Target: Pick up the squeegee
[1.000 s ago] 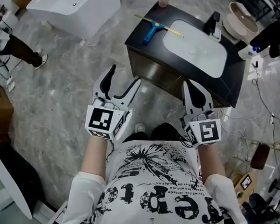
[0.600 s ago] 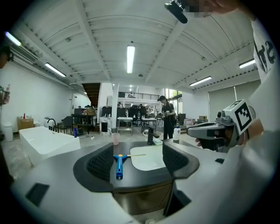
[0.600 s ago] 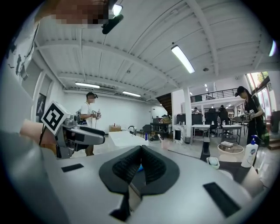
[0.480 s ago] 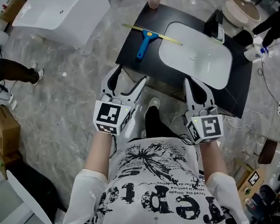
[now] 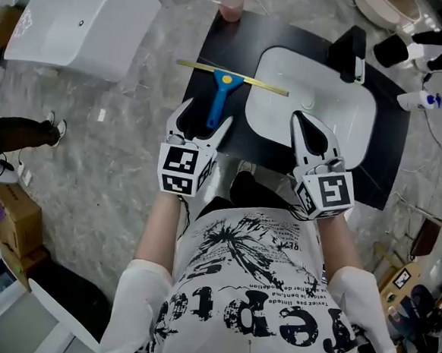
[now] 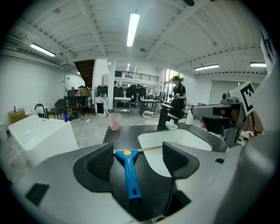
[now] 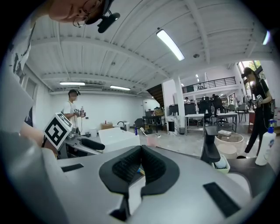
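Contact with the squeegee [image 5: 219,96] is not yet made. It lies flat on the black counter [image 5: 243,38], blue handle pointing back toward the person and the yellow blade bar crosswise at its far end, the bar's right end reaching the rim of the white basin [image 5: 312,103].

At the left, the left claw [image 5: 202,123] hovers released just short of the handle's near end, jaws spread wide and nothing held. In the left gripper view the handle [image 6: 130,175] runs lengthwise through the gap between the jaws, a little nearer the left one — so the heading looks right and only a small sideways correction seems needed.

To do this step well, I would centre the handle in the gap, then ease forward and down until the pads sit low beside the counter surface. The handle is thin and lies flat, so a high squeeze would likely slip over it. Clamp across the handle's width around its middle, not on the blade bar, and lift level so the bar's right end does not catch the basin rim. The pink cup [image 5: 229,10] at the far edge is well apart and no concern.

At the right, the right claw [image 5: 307,129] is clenched on nothing over the near part of the basin — best kept out of the way.
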Available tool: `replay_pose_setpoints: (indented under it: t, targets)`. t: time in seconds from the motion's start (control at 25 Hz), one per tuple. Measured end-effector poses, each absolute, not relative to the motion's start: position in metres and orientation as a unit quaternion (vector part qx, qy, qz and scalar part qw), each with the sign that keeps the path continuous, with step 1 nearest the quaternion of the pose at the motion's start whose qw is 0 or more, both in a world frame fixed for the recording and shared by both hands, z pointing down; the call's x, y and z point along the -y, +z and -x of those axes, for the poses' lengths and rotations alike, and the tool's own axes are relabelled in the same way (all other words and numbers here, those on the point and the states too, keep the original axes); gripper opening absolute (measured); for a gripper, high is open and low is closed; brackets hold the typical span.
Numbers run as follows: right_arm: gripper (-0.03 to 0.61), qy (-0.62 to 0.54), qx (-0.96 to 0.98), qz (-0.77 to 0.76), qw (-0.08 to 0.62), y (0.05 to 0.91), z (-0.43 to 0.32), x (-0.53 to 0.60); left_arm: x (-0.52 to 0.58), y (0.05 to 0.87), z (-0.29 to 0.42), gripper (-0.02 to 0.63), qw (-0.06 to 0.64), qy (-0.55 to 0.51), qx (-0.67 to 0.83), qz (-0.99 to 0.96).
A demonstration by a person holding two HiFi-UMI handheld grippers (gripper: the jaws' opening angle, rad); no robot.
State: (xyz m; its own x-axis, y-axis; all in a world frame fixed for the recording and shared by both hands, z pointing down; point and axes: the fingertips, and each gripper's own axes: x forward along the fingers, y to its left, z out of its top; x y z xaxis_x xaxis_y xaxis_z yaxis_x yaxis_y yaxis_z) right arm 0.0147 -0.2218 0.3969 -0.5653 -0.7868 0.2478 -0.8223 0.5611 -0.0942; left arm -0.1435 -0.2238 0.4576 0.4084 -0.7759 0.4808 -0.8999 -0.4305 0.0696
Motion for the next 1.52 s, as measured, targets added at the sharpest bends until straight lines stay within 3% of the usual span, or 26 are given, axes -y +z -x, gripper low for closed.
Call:
replay_pose_setpoints:
  t: [0.4, 0.76, 0.84, 1.04, 1.16, 1.52]
  targets:
    - [0.015, 0.147, 0.865, -0.460, 0.136, 0.456, -0.028, 0.293, 0.294, 0.565, 0.140, 0.339, 0.254, 0.276, 0.498, -0.782]
    - [0.014, 0.184, 0.850, -0.474, 0.140, 0.471, -0.057, 0.321, 0.316, 0.607, 0.124, 0.337, 0.292, 0.322, 0.482, -0.761]
    - [0.015, 0.188, 0.847, -0.478, 0.139, 0.473, -0.060, 0.324, 0.319, 0.611, 0.126, 0.284, 0.282, 0.336, 0.497, -0.749]
    - [0.014, 0.191, 0.844, -0.480, 0.143, 0.477, -0.060, 0.323, 0.322, 0.610, 0.130, 0.249, 0.276, 0.335, 0.514, -0.740]
    - [0.015, 0.188, 0.842, -0.484, 0.144, 0.478, -0.060, 0.322, 0.325, 0.612, 0.134, 0.170, 0.277, 0.332, 0.524, -0.734]
    - [0.015, 0.177, 0.835, -0.500, 0.147, 0.466, -0.058, 0.309, 0.319, 0.604, 0.137, 0.147, 0.289, 0.319, 0.521, -0.737]
